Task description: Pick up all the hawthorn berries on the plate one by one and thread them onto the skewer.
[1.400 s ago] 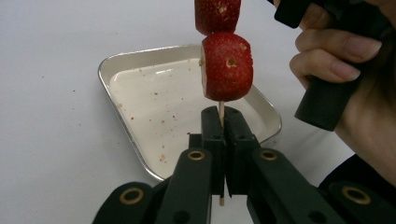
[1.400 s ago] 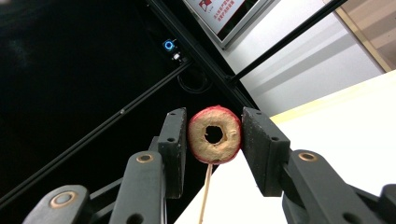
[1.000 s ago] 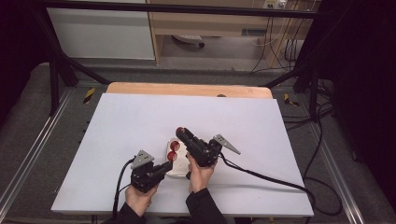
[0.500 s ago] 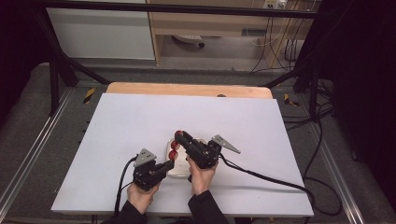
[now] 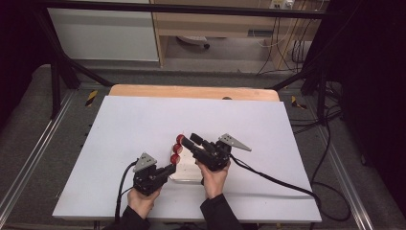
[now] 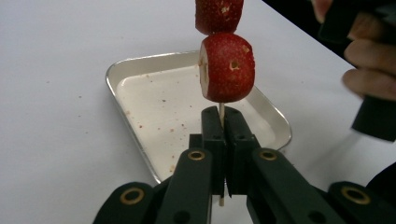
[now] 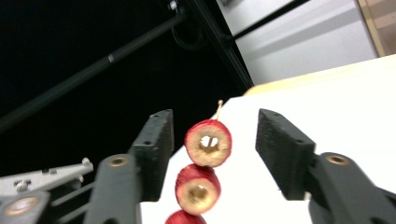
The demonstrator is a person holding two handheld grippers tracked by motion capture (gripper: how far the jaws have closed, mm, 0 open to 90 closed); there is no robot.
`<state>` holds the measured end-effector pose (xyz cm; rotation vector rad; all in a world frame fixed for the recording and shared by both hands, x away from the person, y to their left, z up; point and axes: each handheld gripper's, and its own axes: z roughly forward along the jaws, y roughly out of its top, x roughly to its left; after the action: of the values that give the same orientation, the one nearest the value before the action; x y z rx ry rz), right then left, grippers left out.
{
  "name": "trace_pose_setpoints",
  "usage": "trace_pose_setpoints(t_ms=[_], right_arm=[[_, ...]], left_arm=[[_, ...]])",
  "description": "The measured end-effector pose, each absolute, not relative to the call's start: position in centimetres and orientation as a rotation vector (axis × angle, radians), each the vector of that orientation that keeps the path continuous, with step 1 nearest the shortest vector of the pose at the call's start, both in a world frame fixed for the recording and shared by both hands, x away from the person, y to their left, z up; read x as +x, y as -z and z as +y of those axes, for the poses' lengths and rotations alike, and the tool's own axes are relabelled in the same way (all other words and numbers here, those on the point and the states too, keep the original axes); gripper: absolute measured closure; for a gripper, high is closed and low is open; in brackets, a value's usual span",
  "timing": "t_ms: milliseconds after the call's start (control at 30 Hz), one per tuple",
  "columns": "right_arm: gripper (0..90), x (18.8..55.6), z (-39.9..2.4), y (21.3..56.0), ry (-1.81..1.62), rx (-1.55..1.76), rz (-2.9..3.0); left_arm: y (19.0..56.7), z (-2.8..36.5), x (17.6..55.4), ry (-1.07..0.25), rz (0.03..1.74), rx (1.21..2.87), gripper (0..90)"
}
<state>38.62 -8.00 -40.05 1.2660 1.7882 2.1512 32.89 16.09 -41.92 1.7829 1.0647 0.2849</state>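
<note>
Currently left tongs (image 6: 223, 140) pinch the skewer (image 6: 221, 111) at its bare lower end, near the bench's (image 5: 119, 124) near edge, over the steel tray (image 6: 140, 135). Skewer's long axis runs up and away through the strawberry pieces (image 7: 208, 143). Right tongs (image 7: 212, 149) have just been opening and now straddle the top piece, pads clear of it. No readable writing anywhere.

Three strawberries (image 5: 177, 148) (skewered), one tray (image 6: 140, 70)
</note>
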Motion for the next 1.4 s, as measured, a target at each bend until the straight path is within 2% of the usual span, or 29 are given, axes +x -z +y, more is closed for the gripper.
trace_pose_setpoints(t_ms=[333,567,767,1400], right_arm=[[16.6,39.4,-11.8,39.4,-1.771,1.176,2.132],[5.6,39.2,-14.5,40.6,-1.539,1.108,2.274],[0.8,38.7,-16.9,42.0,-1.432,1.077,2.347],[0.1,37.0,-23.0,44.0,-1.261,1.117,2.38]], left_arm=[[42.0,16.7,33.1,-0.304,1.038,1.825,88.4],[41.7,16.9,33.4,-0.298,1.002,1.882,88.4],[41.0,17.3,33.6,-0.297,0.983,1.91,88.4],[38.6,16.6,36.5,-0.291,0.943,2.055,88.3]])
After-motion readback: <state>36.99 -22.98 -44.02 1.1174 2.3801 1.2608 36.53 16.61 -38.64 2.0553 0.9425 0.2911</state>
